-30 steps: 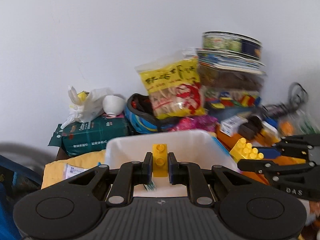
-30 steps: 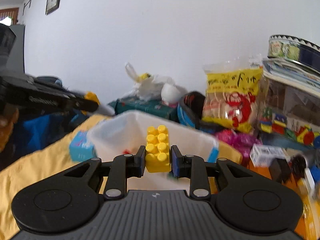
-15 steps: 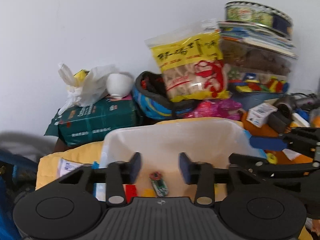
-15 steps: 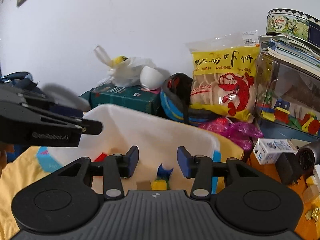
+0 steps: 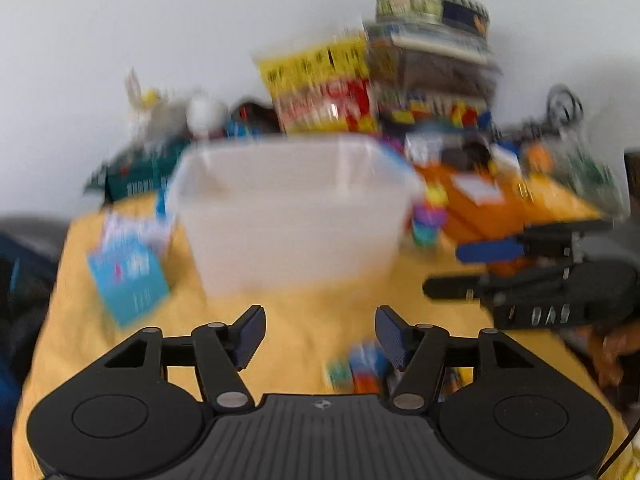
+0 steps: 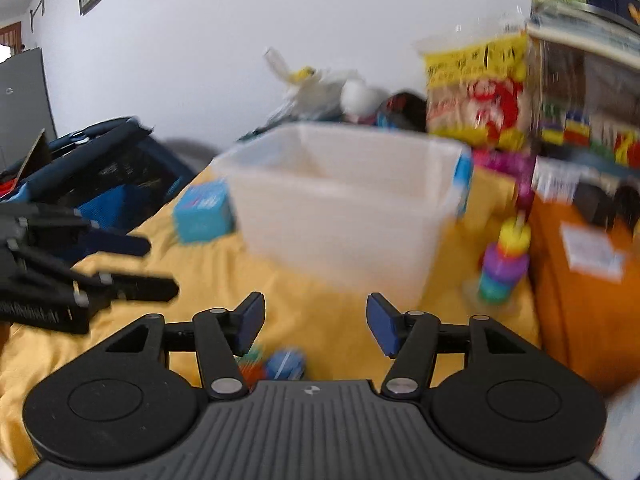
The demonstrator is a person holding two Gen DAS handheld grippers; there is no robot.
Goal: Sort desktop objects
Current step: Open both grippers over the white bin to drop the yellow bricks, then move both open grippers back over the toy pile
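Both views are motion-blurred. A translucent white bin (image 5: 292,216) (image 6: 344,208) stands on the yellow cloth ahead of both grippers; its inside is hidden from here. My left gripper (image 5: 320,330) hangs open and empty over the cloth in front of the bin. My right gripper (image 6: 316,324) is open and empty too. Small coloured toys (image 5: 356,372) lie just below the left gripper's right finger, and others (image 6: 280,362) lie under the right gripper. Each gripper shows side-on in the other's view, the right one (image 5: 460,268) at the right, the left one (image 6: 148,268) at the left.
A blue box (image 5: 128,276) (image 6: 204,210) sits left of the bin. A stacking-ring toy (image 6: 504,264) and an orange box (image 6: 580,288) stand to its right. Snack bag (image 5: 320,88), books, tin and clutter line the wall. A dark blue basket (image 6: 100,168) is at the left.
Both grippers held yellow bricks over the bin a second ago, then opened and dropped them in. Since then both have pulled back and lower, away from the bin, jaws wider.
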